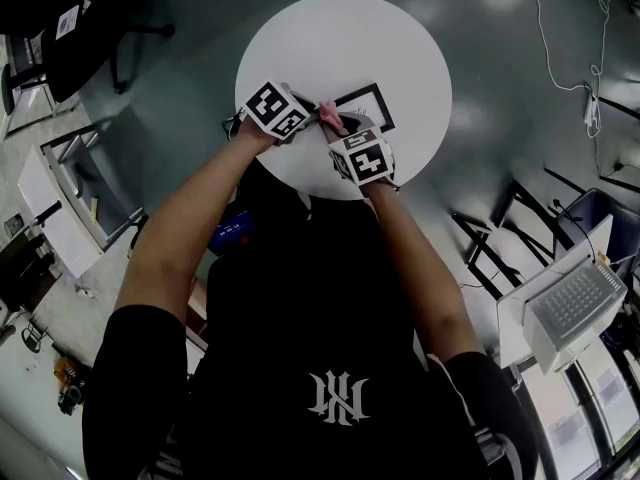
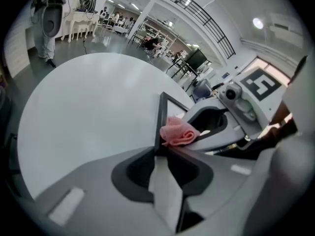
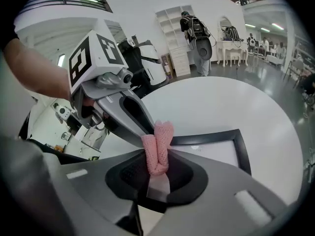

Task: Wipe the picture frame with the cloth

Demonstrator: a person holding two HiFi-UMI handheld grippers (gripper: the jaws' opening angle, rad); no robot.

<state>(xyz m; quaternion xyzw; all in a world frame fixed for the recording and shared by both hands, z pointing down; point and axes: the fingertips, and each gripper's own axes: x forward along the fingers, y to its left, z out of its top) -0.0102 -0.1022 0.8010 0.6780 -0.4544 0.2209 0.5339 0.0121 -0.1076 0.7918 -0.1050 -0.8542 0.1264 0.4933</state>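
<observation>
A black picture frame [image 1: 372, 104] with a white inside lies on the near half of the round white table [image 1: 340, 38]. My left gripper [image 1: 308, 118] is shut on the frame's left edge [image 2: 160, 122], whose black bar runs into the jaws of the left gripper [image 2: 160, 154]. My right gripper [image 1: 342, 130] is shut on a small rolled pink cloth [image 3: 158, 149]. The cloth [image 2: 177, 132] rests against the frame's near left corner, just in front of the left gripper's fingertips. In the right gripper view the frame [image 3: 211, 149] stretches right of the cloth.
A black chair [image 1: 90, 28] and a white desk [image 1: 50, 198] stand on the floor at the left. White cables [image 1: 570, 58], a black stand [image 1: 510, 228] and a white box [image 1: 565, 303] are at the right. People stand far off [image 3: 197, 33].
</observation>
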